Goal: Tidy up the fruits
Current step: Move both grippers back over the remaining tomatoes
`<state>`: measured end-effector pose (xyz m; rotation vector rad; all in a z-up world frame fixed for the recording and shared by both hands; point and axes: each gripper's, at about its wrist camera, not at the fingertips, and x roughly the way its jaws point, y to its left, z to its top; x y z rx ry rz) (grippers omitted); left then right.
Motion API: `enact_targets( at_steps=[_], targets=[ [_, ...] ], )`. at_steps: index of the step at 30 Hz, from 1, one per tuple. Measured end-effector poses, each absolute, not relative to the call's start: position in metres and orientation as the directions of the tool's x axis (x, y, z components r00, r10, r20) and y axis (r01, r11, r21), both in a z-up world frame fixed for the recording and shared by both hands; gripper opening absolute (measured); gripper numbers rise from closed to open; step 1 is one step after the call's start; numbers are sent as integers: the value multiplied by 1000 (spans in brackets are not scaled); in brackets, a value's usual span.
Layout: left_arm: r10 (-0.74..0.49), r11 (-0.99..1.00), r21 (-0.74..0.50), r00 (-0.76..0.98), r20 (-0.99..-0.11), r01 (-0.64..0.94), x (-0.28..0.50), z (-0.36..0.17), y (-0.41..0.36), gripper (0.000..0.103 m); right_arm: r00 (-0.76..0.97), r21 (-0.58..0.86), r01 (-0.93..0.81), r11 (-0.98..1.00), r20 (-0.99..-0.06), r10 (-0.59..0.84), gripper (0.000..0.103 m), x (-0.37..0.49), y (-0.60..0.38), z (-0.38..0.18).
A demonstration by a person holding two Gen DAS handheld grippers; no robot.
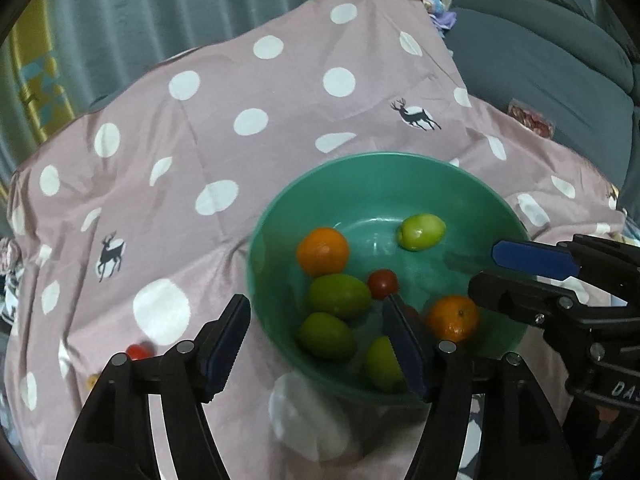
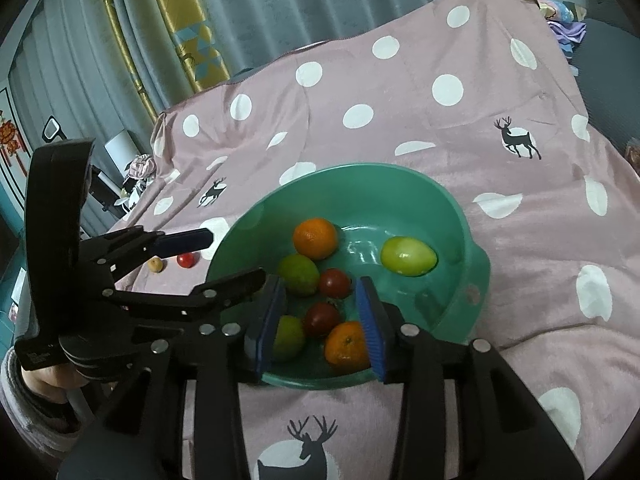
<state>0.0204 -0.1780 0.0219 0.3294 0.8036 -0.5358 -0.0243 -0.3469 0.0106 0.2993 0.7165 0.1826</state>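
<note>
A green bowl [image 1: 476,184] [image 2: 452,212] sits on a pink polka-dot cloth and holds several fruits: oranges [image 1: 322,251] [image 2: 346,347], green fruits [image 1: 421,231] [image 2: 407,256] and small red tomatoes [image 1: 383,283] [image 2: 334,283]. My left gripper [image 1: 316,344] is open and empty, straddling the bowl's near left rim; it also shows in the right wrist view [image 2: 236,256]. My right gripper [image 2: 320,320] is open and empty over the bowl's near side, above fruit; it also shows in the left wrist view [image 1: 486,272]. A red tomato [image 2: 187,259] [image 1: 138,351] and a small yellow fruit [image 2: 155,264] lie on the cloth left of the bowl.
The pink cloth [image 1: 240,160] covers a raised surface with folds. A grey sofa [image 1: 560,60] stands at the right. Curtains [image 2: 200,20] hang behind. A snack packet [image 1: 530,118] lies at the cloth's right edge.
</note>
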Motion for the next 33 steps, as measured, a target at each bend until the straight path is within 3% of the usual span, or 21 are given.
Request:
enact_targets(
  at_steps=[8,21,33],
  targets=[
    [-309,873,33,605,-734,486,6,39,-115,69,746,341,-111,934,-592,305,42,-37,-333,25],
    [-117,988,-26,621,-775,153,-3,13,41,69,615,345,-339,875,-623,484,45,-41,-252,26],
    [-178,976,-71,568,-803,204,0,-27,57,69,433,304,-454,838,-746,506,46,-21,-174,-19]
  ],
)
